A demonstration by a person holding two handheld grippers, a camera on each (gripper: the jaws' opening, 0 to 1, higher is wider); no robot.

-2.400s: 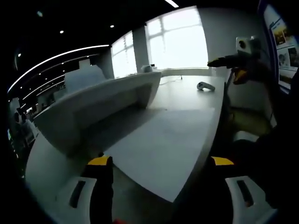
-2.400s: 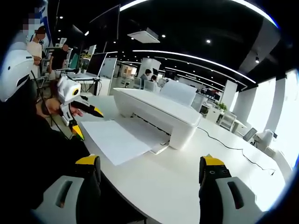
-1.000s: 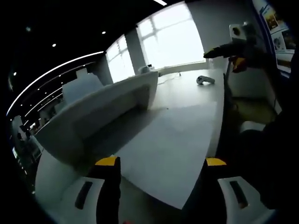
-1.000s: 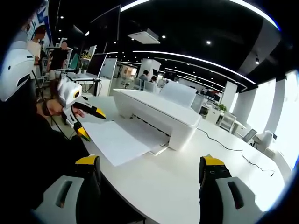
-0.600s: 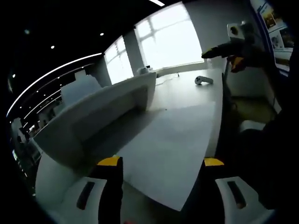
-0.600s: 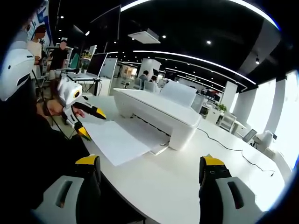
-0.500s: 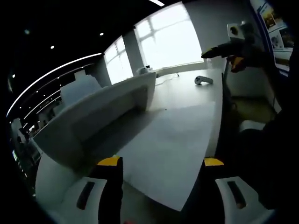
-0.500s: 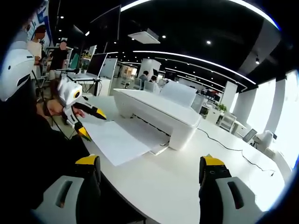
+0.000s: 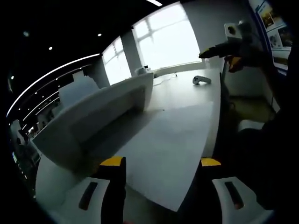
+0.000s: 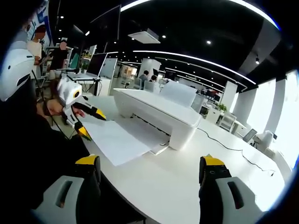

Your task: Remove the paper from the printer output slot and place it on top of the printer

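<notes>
I am on the reach-in step: my left gripper, jaws apart, straddles the near edge of the paper lying at the printer slot at 9 o'clock, my right gripper also gapes, so next I close on it.

Daylight blows out the windows in the left gripper view, leaving the printer dim and soft. Ceiling strip lights brighten the sharper right gripper view; edges bend.
</notes>
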